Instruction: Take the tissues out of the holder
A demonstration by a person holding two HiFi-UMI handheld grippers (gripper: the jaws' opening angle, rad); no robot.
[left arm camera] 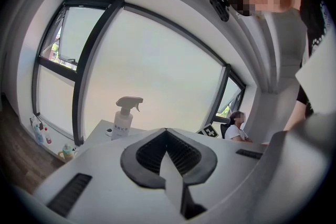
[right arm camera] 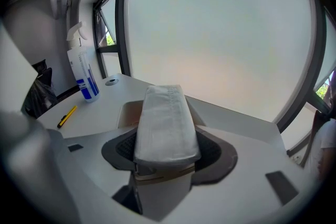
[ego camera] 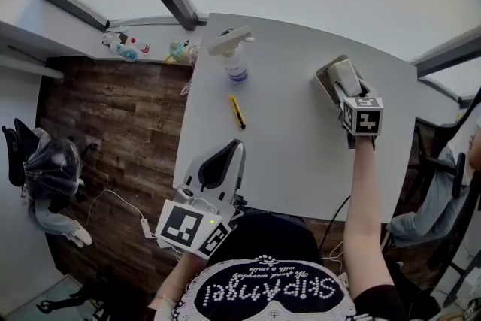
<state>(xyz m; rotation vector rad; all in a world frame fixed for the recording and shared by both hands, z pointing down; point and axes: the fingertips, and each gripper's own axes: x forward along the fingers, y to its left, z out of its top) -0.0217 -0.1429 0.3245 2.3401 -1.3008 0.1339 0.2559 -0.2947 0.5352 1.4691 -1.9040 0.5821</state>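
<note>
A white folded stack of tissues point(ego camera: 347, 76) stands in a tan holder point(ego camera: 328, 83) at the table's far right. My right gripper point(ego camera: 348, 90) reaches down onto it from the near side. In the right gripper view the tissues point(right arm camera: 165, 123) fill the gap between the dark pads point(right arm camera: 216, 152), which sit against both sides, with the holder point(right arm camera: 127, 112) behind. My left gripper point(ego camera: 228, 154) rests low at the table's near edge, far from the holder. Its jaws meet at the tips with nothing between them point(left arm camera: 167, 136).
A white spray bottle point(ego camera: 235, 56) stands at the back of the grey table point(ego camera: 285, 154), and a yellow utility knife point(ego camera: 237, 110) lies near it. Small bottles point(ego camera: 124, 49) line the window sill. A seated person point(ego camera: 451, 162) is off the table's right side.
</note>
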